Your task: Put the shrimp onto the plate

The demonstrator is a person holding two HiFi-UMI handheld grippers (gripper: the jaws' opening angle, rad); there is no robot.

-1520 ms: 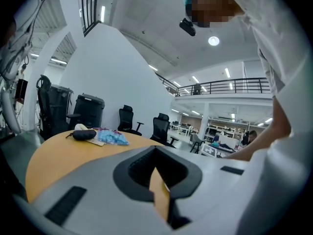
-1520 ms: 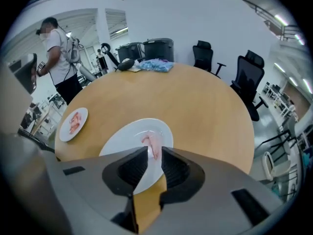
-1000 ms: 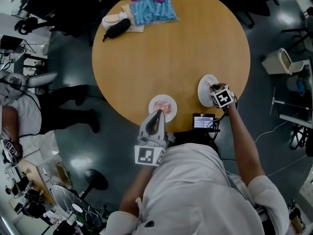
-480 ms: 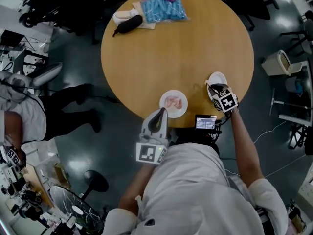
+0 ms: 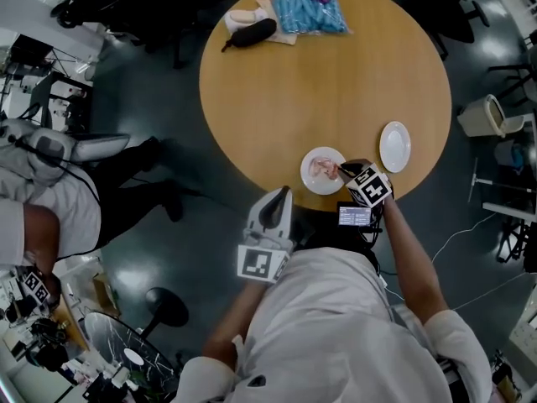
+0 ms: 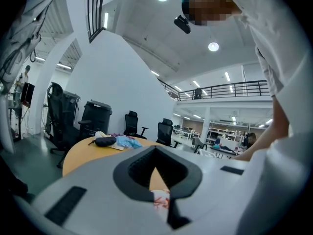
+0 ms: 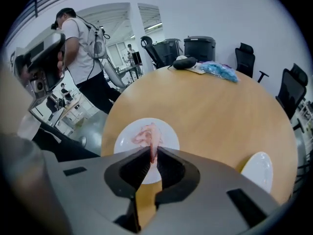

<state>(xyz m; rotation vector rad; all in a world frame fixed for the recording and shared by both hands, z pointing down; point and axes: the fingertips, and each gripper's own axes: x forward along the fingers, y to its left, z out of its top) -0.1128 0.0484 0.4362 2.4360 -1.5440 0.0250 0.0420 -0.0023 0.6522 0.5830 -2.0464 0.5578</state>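
1. The right gripper [image 7: 152, 150] has its jaws pinched on a thin pink shrimp [image 7: 153, 156].
2. The held shrimp is over a round white plate [image 7: 169, 138] near the table's front edge. That plate carries more pink shrimp pieces [image 7: 144, 133].
3. The left gripper [image 6: 155, 149] has its jaws together with nothing between them. It is off the table edge, pointing toward that plate.
4. A second round white plate [image 5: 394, 147], bare, lies to the right on the round tan wooden table [image 5: 336, 82].
5. At the far edge lie a blue plastic bag [image 5: 310, 13] and a black pouch [image 5: 252, 32].
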